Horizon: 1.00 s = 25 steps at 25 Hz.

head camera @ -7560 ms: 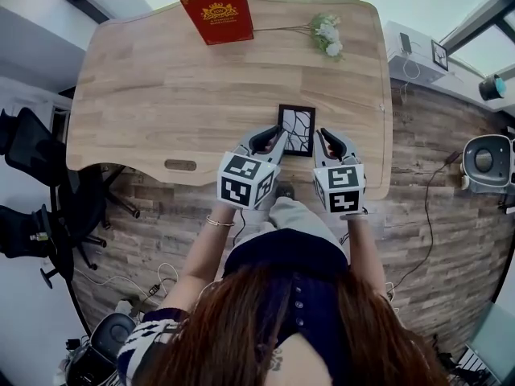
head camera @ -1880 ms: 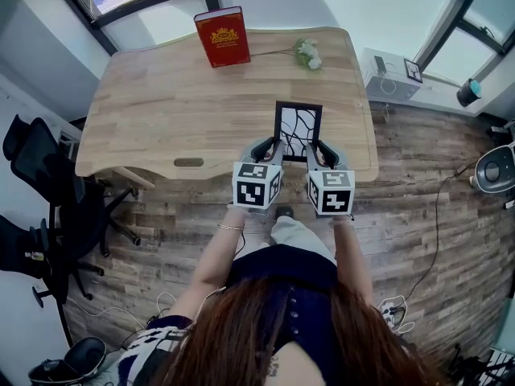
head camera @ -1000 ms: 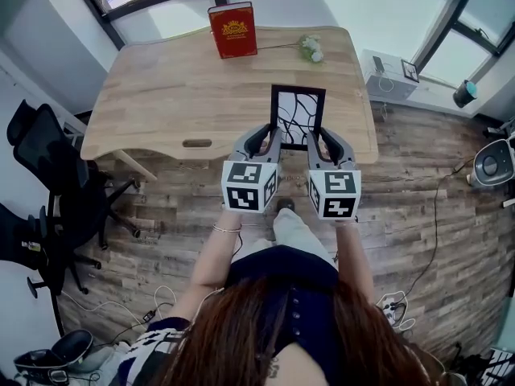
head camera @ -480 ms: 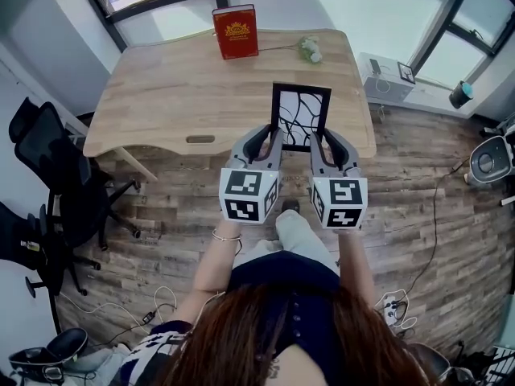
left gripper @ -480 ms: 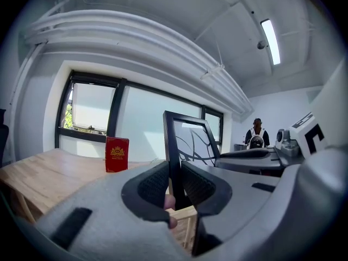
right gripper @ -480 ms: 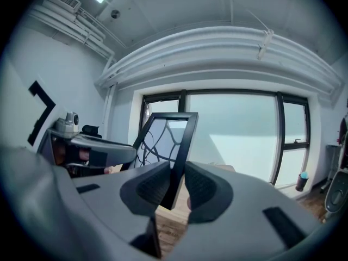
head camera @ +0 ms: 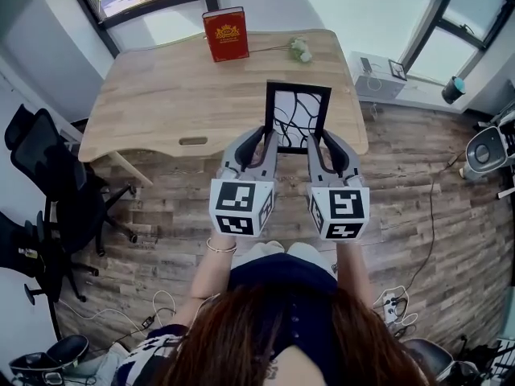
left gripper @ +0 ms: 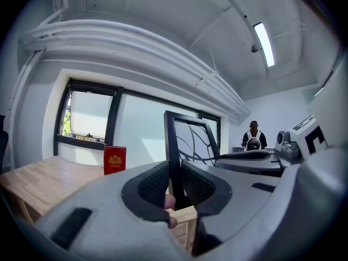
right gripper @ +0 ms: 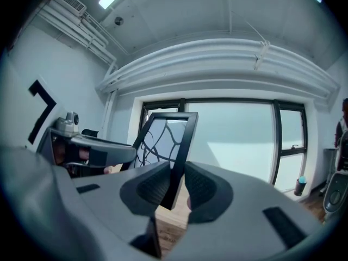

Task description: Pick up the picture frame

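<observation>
1. I see the picture frame (head camera: 298,117) near the middle of the head view, a bit above the centre. It stands upright. It has a thin black rim and curvy black lines across its pane.
2. My left gripper (head camera: 269,137) has the frame's left side. In the left gripper view its two jaws are partly closed and press on the thin black rim, one from each side.
3. My right gripper (head camera: 315,139) has the frame's right side. In the right gripper view its jaws squeeze the rim just above the bottom corner. That corner hangs free, and I see wood under it.
4. So the frame is held from both sides, low down, with one gripper on each side.
5. In the head view the frame shows over the near right part of the table (head camera: 161,95), close to the edge.
6. A red book (head camera: 226,34) stands upright at the far edge of the table, at the top of the head view. Small white flowers (head camera: 299,49) lie to the right of the book, well apart from the frame.
7. A black chair (head camera: 48,175) stands on the wood floor (head camera: 418,183) at the left of the head view, beside the table.
8. The two marker cubes sit below the frame in the head view, and the person's arms reach down to the bottom of that view.
</observation>
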Each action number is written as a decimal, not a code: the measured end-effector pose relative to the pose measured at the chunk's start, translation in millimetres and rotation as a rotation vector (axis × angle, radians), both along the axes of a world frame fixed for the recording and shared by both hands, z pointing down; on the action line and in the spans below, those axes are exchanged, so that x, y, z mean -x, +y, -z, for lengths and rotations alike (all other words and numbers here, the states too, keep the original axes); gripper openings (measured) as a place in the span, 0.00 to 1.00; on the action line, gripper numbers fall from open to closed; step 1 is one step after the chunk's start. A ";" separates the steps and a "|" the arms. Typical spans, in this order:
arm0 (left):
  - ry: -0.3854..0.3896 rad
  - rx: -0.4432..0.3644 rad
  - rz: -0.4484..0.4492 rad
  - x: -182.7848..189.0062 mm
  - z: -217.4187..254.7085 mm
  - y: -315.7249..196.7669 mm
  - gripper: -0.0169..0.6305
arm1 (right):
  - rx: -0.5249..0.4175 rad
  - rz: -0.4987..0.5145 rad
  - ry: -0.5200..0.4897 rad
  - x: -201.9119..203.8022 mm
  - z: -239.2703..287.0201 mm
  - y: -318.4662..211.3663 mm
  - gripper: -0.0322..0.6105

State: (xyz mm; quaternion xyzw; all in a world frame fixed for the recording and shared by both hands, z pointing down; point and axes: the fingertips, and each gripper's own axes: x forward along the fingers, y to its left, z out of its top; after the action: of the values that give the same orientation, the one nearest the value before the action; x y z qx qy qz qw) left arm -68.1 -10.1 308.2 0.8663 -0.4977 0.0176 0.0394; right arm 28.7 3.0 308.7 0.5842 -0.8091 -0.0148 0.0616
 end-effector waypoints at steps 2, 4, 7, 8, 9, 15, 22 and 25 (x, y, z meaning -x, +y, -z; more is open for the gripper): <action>-0.001 -0.009 -0.003 -4.7 4.2 3.4 0.16 | -0.009 -0.002 0.000 -4.7 3.2 3.3 0.18; 0.002 -0.013 -0.002 -8.8 7.3 7.0 0.16 | -0.016 -0.002 -0.001 -8.9 6.2 6.9 0.18; 0.007 -0.014 0.007 -15.3 10.3 13.3 0.16 | -0.021 0.002 0.001 -15.7 9.3 13.4 0.18; 0.009 -0.013 0.010 -17.9 10.8 15.9 0.16 | -0.020 0.003 0.002 -18.4 9.9 16.2 0.18; 0.011 -0.012 0.012 -20.6 11.4 18.8 0.16 | -0.020 0.004 0.003 -21.2 10.6 19.2 0.18; 0.013 -0.024 0.024 -36.4 19.0 38.7 0.16 | -0.027 0.014 -0.004 -37.3 17.5 36.3 0.18; 0.026 -0.035 0.029 -47.2 25.2 55.7 0.16 | -0.043 0.012 0.000 -48.4 24.9 53.5 0.18; 0.028 -0.042 0.038 -53.4 28.4 62.4 0.16 | -0.046 0.013 0.000 -54.9 27.5 59.1 0.18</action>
State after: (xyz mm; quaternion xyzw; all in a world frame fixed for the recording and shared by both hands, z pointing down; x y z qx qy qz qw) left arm -14.6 52.3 279.8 0.8576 -0.5136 -0.0058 0.0286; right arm 83.6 62.1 281.2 0.5803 -0.8123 -0.0340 0.0479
